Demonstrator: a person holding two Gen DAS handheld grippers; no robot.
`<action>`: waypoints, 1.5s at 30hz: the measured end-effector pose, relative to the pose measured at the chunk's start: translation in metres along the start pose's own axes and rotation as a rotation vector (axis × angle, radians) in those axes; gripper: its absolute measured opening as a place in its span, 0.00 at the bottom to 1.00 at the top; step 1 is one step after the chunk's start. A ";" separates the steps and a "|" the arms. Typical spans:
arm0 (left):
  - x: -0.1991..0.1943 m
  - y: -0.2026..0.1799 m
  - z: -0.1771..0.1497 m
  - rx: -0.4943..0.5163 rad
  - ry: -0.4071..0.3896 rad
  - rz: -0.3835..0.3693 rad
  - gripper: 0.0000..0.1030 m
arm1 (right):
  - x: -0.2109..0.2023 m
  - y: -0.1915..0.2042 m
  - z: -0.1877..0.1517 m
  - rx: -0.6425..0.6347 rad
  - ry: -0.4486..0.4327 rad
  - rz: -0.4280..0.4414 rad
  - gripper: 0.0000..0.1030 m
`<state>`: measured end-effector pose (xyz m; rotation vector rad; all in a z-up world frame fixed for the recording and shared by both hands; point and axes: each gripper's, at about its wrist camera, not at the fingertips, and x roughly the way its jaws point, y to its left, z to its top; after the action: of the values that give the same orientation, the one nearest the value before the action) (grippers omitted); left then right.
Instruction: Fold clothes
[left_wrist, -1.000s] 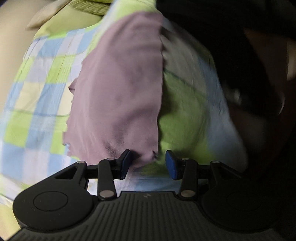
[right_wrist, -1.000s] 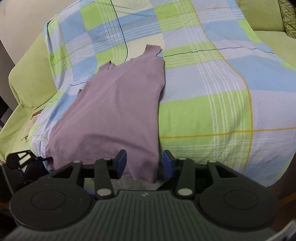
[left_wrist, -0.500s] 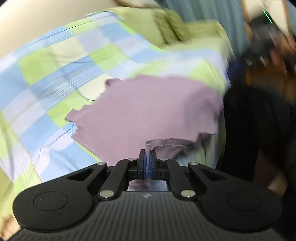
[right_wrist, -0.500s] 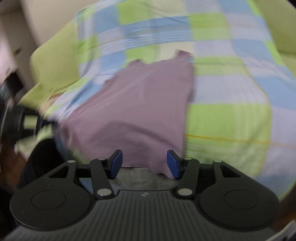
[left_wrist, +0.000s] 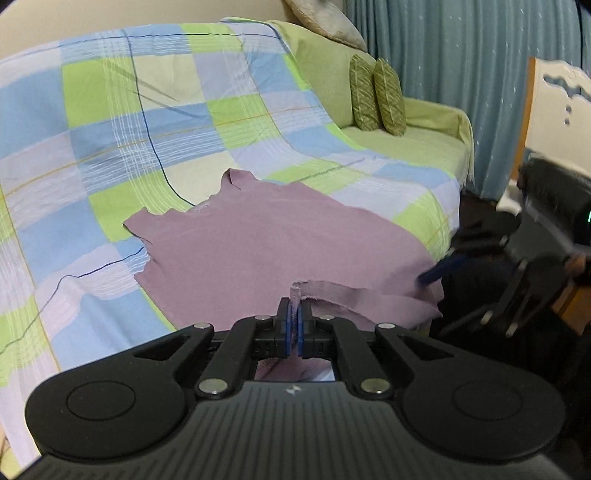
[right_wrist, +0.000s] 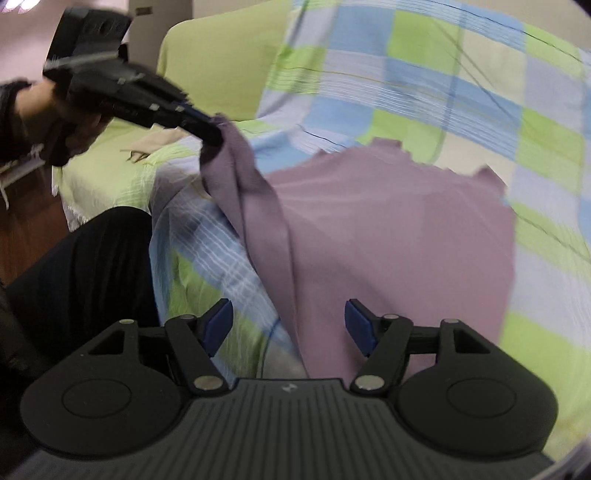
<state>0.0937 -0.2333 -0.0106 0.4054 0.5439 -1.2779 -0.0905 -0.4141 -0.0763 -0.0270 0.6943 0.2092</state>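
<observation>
Draped in a checked blanket (left_wrist: 110, 122), the sofa (left_wrist: 424, 122) carried a mauve top (left_wrist: 266, 236), unfolded, left hand-held gripper (left_wrist: 294, 325) clamped on its front hem corner, right hand-held gripper (right_wrist: 288, 326) agape beside the other.

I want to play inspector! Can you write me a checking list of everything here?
Surface: checked blanket draped over a green sofa.
Job's things: purple top lying flat, one hem corner lifted.
Clutter: two patterned cushions on the sofa.
Claws: left claw shut on the hem; right claw open at the top's other bottom corner.
Cables: nothing seen.
Surroundings: blue curtain, grey pillow, person's dark trousers.
</observation>
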 end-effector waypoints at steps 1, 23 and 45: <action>-0.001 0.003 0.002 -0.012 -0.009 0.001 0.01 | 0.006 0.003 0.003 -0.007 -0.003 0.008 0.62; 0.053 0.083 0.033 -0.176 -0.005 0.049 0.01 | -0.017 -0.083 0.017 -0.134 0.111 -0.204 0.04; 0.112 0.107 0.014 -0.174 0.138 0.086 0.01 | -0.044 -0.091 0.009 -0.113 0.087 -0.496 0.21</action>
<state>0.2216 -0.3024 -0.0668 0.3696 0.7410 -1.1155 -0.0993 -0.5105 -0.0452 -0.3147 0.7411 -0.2304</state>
